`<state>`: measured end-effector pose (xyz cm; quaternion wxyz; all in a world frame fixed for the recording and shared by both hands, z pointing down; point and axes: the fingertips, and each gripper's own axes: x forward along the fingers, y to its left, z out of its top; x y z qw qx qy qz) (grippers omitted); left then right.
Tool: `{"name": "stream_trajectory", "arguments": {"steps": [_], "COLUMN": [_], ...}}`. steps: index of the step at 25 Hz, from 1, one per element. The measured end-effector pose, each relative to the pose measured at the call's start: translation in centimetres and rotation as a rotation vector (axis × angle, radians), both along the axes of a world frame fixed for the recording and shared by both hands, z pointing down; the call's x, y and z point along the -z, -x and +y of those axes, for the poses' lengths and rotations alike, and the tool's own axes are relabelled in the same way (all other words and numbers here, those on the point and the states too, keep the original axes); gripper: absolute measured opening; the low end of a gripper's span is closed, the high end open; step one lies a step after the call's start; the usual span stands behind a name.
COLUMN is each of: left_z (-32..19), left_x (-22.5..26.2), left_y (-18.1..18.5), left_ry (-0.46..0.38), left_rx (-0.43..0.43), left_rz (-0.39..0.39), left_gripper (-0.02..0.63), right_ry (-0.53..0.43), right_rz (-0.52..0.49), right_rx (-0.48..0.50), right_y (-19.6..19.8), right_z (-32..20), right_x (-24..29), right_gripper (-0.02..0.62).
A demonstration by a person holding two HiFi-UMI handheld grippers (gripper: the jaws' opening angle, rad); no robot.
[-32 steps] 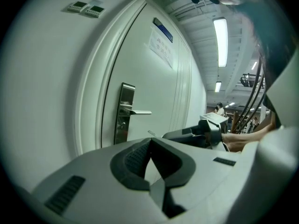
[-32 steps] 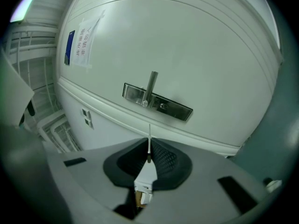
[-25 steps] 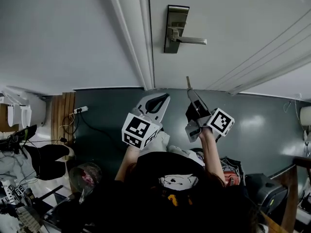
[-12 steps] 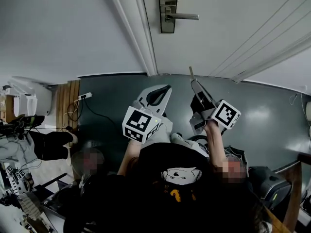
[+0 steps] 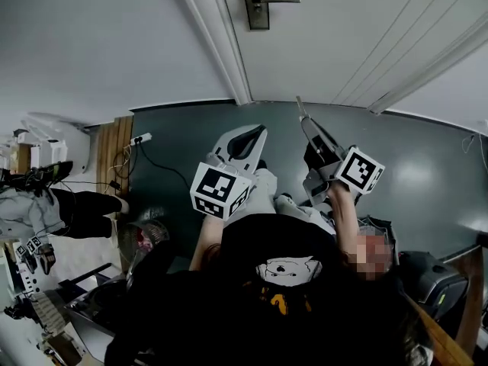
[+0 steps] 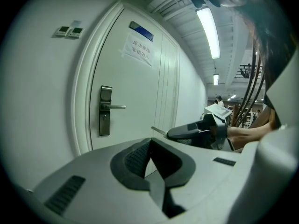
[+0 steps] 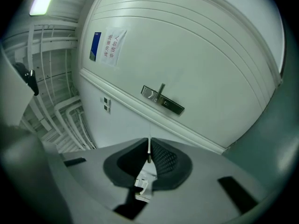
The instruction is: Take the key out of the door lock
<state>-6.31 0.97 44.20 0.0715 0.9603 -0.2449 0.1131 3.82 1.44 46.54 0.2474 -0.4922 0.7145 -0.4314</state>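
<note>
Key (image 7: 149, 153) is out: it sits pinched edge-on in my right gripper (image 7: 149, 141), well away from the lock (image 5: 255, 6), so the job looks done. My left gripper (image 6: 150, 143) is closed on nothing. The head view crops the lock's top, and the keyhole is too small to read.

We saw a dark grey-green floor (image 5: 427, 166); by its left edge, beside wooden boards (image 5: 113, 155), lay a white power strip (image 5: 139, 139) with a black cable (image 5: 164, 168) trailing across.
</note>
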Motion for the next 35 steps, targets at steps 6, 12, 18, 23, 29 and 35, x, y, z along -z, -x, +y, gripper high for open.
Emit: {"name": "stream_trajectory", "arguments": {"steps": [6,12,18,23,29,35], "left_z": [2.4,3.1,4.9,5.7,6.1,6.4], "left_x": [0.4,0.5,0.8,0.9,0.9,1.1], "left_y": [-0.1,0.0,0.4,0.4,0.2,0.2], "left_ry": [-0.018,-0.03,-0.042,-0.045,-0.048,-0.058], "left_rx": [-0.003,-0.004,-0.003,-0.004,-0.014,-0.009], "left_rz": [0.0,0.006,0.016,0.02,0.022,0.02], "left_gripper": [0.006,0.006,0.006,0.006,0.005,0.006], "right_ry": [-0.024,-0.027,-0.037,-0.04,-0.042,-0.036], "right_rz": [0.043,0.065,0.079,0.085,0.119,0.132], "right_rx": [0.017,0.037,0.059,0.069,0.074,0.079], "right_y": [0.2,0.8,1.8,2.1,2.2,2.3], "right_z": [2.4,3.0,4.6,5.4,5.7,6.0], "right_x": [0.8,0.8,1.1,1.2,1.2,1.1], "right_gripper": [0.021,0.021,0.021,0.021,0.021,0.021]}}
